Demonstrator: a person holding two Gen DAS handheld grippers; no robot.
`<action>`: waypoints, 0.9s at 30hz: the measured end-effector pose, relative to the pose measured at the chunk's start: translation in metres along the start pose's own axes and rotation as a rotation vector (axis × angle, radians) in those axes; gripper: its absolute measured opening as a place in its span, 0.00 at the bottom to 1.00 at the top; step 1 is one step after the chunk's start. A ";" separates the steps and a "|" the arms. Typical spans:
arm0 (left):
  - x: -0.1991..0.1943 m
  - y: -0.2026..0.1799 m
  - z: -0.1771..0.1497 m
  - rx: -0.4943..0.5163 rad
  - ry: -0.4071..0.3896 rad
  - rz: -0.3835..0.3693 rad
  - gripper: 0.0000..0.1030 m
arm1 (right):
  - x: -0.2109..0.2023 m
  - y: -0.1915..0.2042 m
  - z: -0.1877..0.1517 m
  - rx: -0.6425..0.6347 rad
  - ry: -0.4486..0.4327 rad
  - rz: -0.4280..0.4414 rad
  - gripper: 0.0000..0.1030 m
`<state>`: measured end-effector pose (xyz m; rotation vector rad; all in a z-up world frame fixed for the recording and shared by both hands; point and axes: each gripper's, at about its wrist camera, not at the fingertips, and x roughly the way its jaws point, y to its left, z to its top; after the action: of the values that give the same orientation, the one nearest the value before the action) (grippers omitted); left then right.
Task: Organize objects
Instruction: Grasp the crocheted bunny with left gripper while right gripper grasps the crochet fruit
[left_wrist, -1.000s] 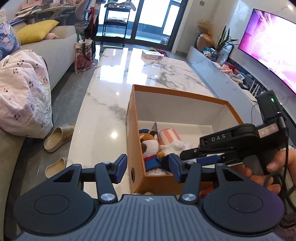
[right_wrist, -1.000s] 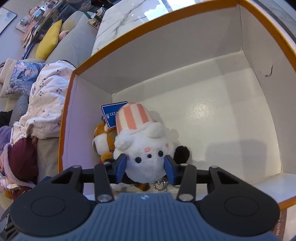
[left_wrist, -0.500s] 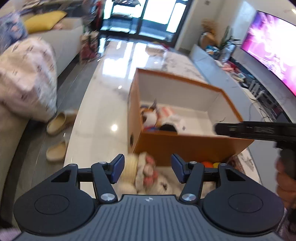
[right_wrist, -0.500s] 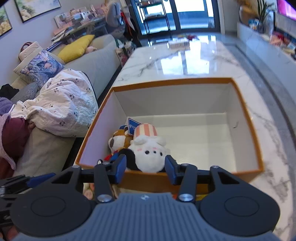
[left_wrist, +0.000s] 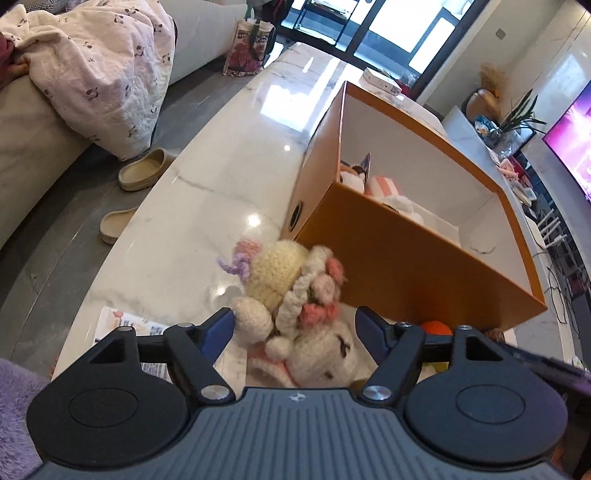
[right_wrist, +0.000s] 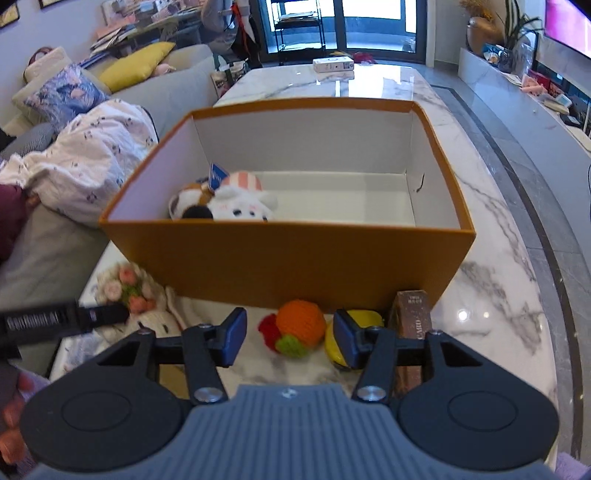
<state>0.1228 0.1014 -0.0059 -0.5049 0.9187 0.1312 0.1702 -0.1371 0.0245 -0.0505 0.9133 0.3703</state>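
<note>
Two plush toys already lie in the orange box (right_wrist: 280, 254) on the marble table (right_wrist: 491, 295): a white one with a pink-striped hat (right_wrist: 243, 201) and a brown-and-white one (right_wrist: 186, 197) pressed against it, both in the box's near left corner.

Outside the box, just in front of its near wall, more things wait on the table. A cream crocheted doll with pink flowers (left_wrist: 291, 295) lies between the blue pads of the left gripper (left_wrist: 293, 330); its jaws are opening, and the pads stand clear of the doll on both sides, so nothing is grasped. A printed sheet (left_wrist: 125, 323) lies on the table beside the doll.

Farther right, the right gripper (right_wrist: 290, 338) hangs over a crocheted orange ball with a green leaf and a red piece (right_wrist: 295, 326). Its jaws are opening too, the ball sitting in the gap with neither pad pressing on it. A yellow thing (right_wrist: 364, 321) lies partly hidden behind the right pad, and a brown book (right_wrist: 412, 314) stands against the box wall just beyond it.
</note>
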 end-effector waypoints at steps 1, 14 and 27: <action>0.002 -0.001 0.001 0.000 0.001 0.004 0.83 | 0.002 0.000 -0.001 -0.003 0.003 0.002 0.54; 0.028 -0.011 -0.005 0.058 0.087 0.018 0.84 | 0.045 0.018 0.003 -0.167 0.069 -0.049 0.55; 0.038 -0.013 -0.004 0.085 0.104 -0.016 0.79 | 0.068 0.020 -0.001 -0.187 0.092 -0.054 0.51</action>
<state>0.1472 0.0838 -0.0333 -0.4436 1.0177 0.0516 0.2001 -0.0988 -0.0272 -0.2651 0.9638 0.4047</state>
